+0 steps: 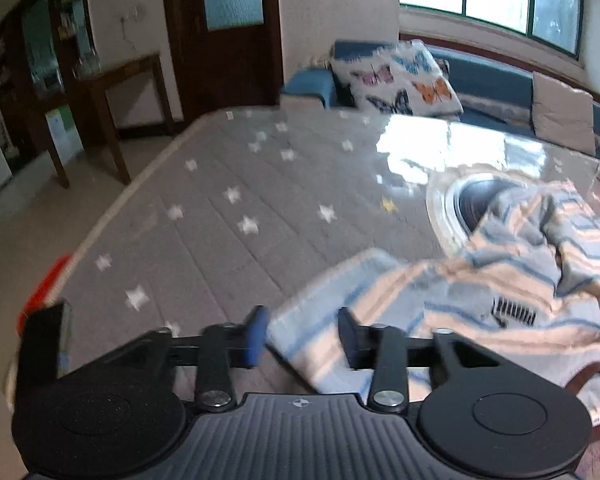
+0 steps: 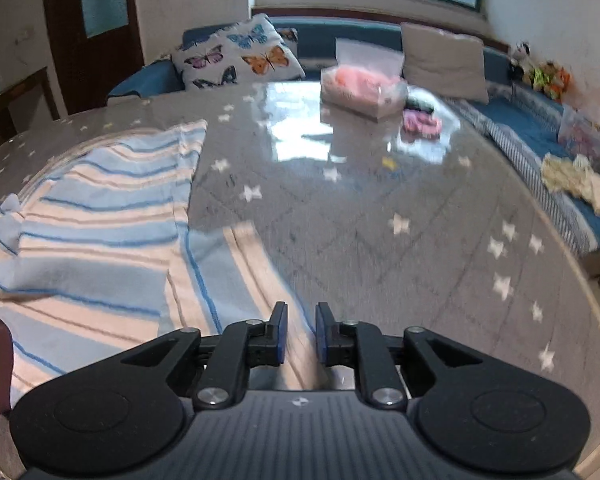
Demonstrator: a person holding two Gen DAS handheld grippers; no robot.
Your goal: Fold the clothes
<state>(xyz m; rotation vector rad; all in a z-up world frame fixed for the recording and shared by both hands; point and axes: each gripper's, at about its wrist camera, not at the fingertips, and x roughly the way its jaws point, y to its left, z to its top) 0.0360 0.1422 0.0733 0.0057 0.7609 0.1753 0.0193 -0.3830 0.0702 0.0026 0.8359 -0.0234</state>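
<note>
Left wrist view showed the left gripper (image 1: 302, 336) with its jaws spread wide, a corner of the striped garment (image 1: 440, 300) lying between the blue-padded fingers (image 1: 256, 334) without being pinched. Whether the pads touched the cloth could not be told through the blur. The garment, banded in pale blue, cream and thin dark-blue lines, ran from between the fingers out ahead and to the right, bunched into folds farther off. Beyond those folds sat a round dark-centred dish (image 1: 466, 204). Ahead and to the left stretched the grey star-printed table cover (image 1: 220, 200). Far ahead, past the table's edge, a butterfly cushion (image 1: 404, 80) leaned on a blue sofa (image 1: 496, 72).

From the right wrist view, the right gripper (image 2: 301, 334) had its jaws drawn close but with a narrow gap left between them. A strip of the striped garment (image 2: 100, 232) ran down into that gap; whether it was actually nipped could not be told. Most of the garment lay ahead and to the left, spread fairly flat on the table cover (image 2: 380, 220). Well ahead stood a clear plastic box (image 2: 364, 88) holding something pink, with a small pink item (image 2: 420, 122) just right of it. The butterfly cushion (image 2: 236, 56) sat far ahead to the left.
</note>
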